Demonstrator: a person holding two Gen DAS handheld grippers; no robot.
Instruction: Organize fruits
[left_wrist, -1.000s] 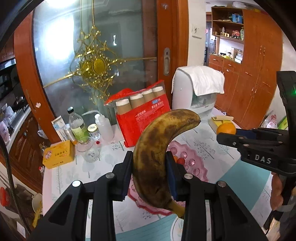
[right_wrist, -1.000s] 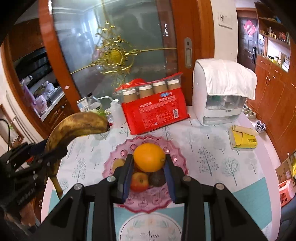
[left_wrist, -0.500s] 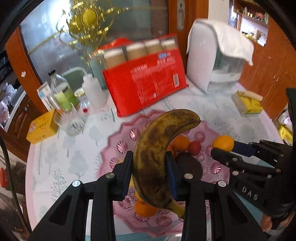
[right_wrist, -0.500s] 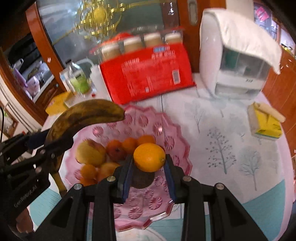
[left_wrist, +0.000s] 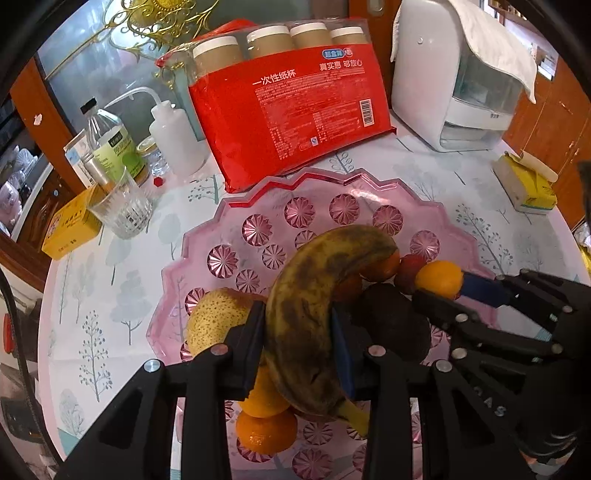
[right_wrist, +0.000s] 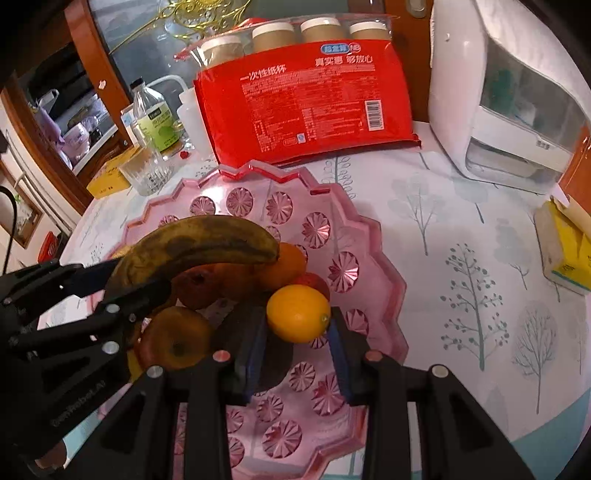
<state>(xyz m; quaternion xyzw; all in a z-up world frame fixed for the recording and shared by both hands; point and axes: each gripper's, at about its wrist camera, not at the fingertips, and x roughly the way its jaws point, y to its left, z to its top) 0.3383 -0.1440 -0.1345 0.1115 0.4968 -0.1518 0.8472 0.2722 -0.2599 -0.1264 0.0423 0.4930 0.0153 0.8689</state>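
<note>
My left gripper (left_wrist: 298, 343) is shut on a brown-spotted banana (left_wrist: 314, 306) and holds it low over the pink fruit plate (left_wrist: 258, 206). My right gripper (right_wrist: 297, 332) is shut on an orange (right_wrist: 298, 313) over the plate's right half (right_wrist: 354, 236). The plate holds several fruits: a yellow pear (left_wrist: 216, 319), oranges (left_wrist: 266, 430), a dark avocado (left_wrist: 391, 325) and apples (right_wrist: 173, 341). The right gripper with its orange (left_wrist: 439, 278) shows at the right of the left wrist view. The left gripper with the banana (right_wrist: 199, 247) shows at the left of the right wrist view.
Behind the plate stands a red pack of paper cups (left_wrist: 295, 107), a white appliance (left_wrist: 458, 74), a glass (left_wrist: 122, 206), bottles (left_wrist: 110, 144) and a squeeze bottle (left_wrist: 177, 136). Yellow boxes lie at the left (left_wrist: 70, 229) and right (left_wrist: 524, 184) table edges.
Both grippers have moved forward and down toward the pink plate, each still holding its fruit. The plate and its fruits now fill the views.
</note>
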